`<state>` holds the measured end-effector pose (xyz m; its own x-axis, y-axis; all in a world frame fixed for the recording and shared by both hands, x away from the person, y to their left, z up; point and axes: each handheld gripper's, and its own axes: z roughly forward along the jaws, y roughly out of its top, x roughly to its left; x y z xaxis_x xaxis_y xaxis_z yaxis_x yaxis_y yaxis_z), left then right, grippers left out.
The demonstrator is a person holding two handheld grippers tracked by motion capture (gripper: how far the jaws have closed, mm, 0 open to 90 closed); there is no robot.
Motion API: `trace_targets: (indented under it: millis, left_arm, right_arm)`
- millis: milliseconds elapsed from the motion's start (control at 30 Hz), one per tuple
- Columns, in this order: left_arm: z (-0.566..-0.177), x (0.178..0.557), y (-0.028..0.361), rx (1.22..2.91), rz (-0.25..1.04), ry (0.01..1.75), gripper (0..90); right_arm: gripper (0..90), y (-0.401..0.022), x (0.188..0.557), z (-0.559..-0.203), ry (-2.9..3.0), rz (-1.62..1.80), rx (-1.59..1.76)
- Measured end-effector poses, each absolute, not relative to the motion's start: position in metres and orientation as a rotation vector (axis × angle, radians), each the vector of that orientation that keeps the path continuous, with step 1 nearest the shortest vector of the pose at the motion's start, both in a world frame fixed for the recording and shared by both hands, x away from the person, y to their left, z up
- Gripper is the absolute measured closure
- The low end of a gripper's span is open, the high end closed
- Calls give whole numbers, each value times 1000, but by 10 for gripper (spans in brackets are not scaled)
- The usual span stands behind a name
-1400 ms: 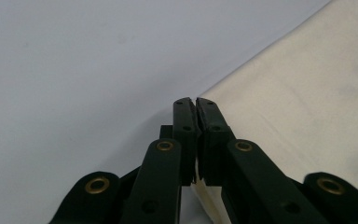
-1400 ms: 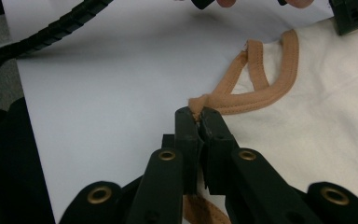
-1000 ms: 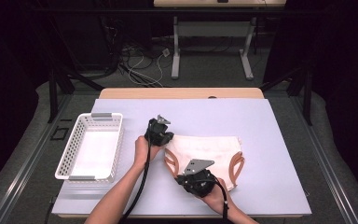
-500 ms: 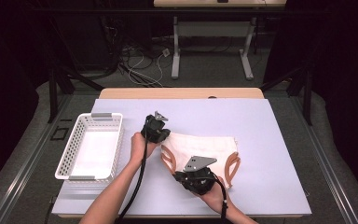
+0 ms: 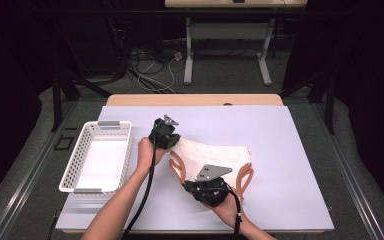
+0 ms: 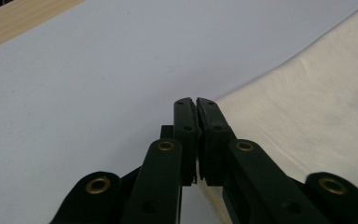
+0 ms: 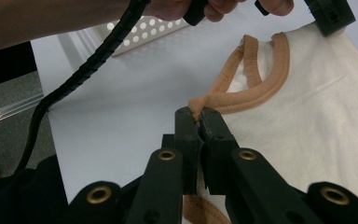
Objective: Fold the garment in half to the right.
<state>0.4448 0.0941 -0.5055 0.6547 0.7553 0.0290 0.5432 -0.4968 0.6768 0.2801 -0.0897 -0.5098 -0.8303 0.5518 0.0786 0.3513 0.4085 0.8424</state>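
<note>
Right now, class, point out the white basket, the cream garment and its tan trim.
White basket (image 5: 73,172), high view, on its left rim.
Cream garment (image 5: 212,154), high view, on the flat middle of the fabric.
Tan trim (image 7: 265,91), right gripper view, on the curved band.

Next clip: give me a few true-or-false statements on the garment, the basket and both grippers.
1. The right gripper is shut on the garment's orange trim. True.
2. The white basket holds folded clothes. False: it is empty.
3. The left gripper has its jaws wide open. False: they are shut, at the edge of the cream garment.
4. The basket sits to the left of the garment in the high view. True.
</note>
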Motion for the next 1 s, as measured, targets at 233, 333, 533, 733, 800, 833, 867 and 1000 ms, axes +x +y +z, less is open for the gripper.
trace_targets:
  millis: [233, 333, 533, 733, 800, 833, 867, 1000]
  left_arm:
    - [-499, 445, 99, 2227, 447, 997, 873]
    - [-497, 445, 100, 2227, 448, 995, 873]
    - [-492, 445, 101, 2227, 460, 993, 873]
    - [-488, 445, 103, 2234, 471, 991, 873]
    - [-487, 446, 104, 2237, 483, 984, 873]
    - [-486, 446, 104, 2238, 483, 984, 873]
    - [-486, 445, 104, 2238, 482, 986, 873]
    - [-484, 446, 104, 2236, 491, 983, 873]
  right_arm:
    - [868, -85, 279, -508, 2459, 1390, 791]
    - [868, -83, 279, -508, 2449, 1399, 788]
    - [868, -78, 279, -507, 2460, 1406, 778]
    - [868, -76, 280, -509, 2448, 1422, 769]
    - [868, -74, 279, -508, 2451, 1415, 766]
    - [868, -74, 279, -508, 2454, 1417, 759]
    - [868, -73, 279, -509, 2452, 1418, 761]
    - [868, -72, 279, -508, 2442, 1424, 757]
